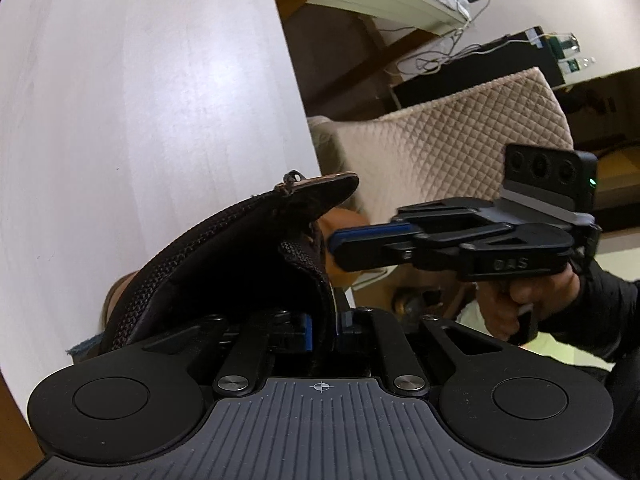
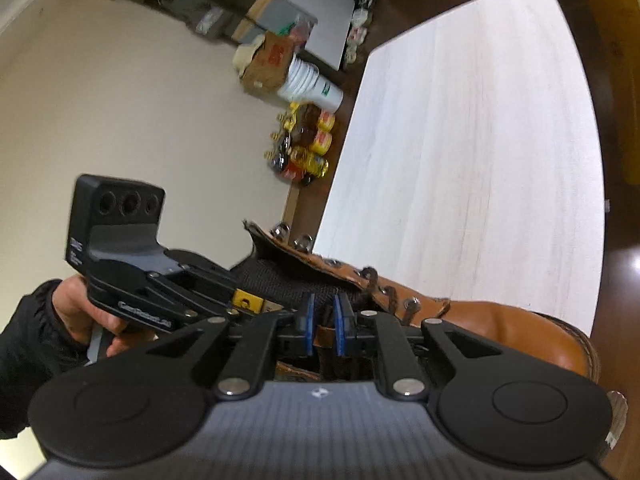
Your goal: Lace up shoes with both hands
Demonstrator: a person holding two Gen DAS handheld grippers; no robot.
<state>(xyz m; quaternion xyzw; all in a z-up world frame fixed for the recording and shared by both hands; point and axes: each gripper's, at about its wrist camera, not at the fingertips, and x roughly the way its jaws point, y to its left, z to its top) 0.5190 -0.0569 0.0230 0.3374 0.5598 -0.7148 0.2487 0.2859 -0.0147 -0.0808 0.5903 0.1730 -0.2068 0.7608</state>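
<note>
On the pale wooden table sits a tan leather boot, toe pointing away down the board in the right wrist view, its collar right under both tools. Biggest thing after that is the boot's black mesh tongue, standing up and arching across the left wrist view, with a worn leather tab at its tip. Along the boot's eyelet edge, a row of metal lace hooks runs up the flap, and a dark lace loops near the lower ones.

Now the tools. The left gripper has the edge of that tongue between its blue pads, the jaws narrow around it — whether the pads actually press on it, I can't tell. The right gripper comes in over the boot's opening, its jaws a little apart with a brown strip of leather and dark lace showing in the gap; the blue pads stand clear of it on both sides. A hand in a black sleeve grips the right tool's handle.
</note>
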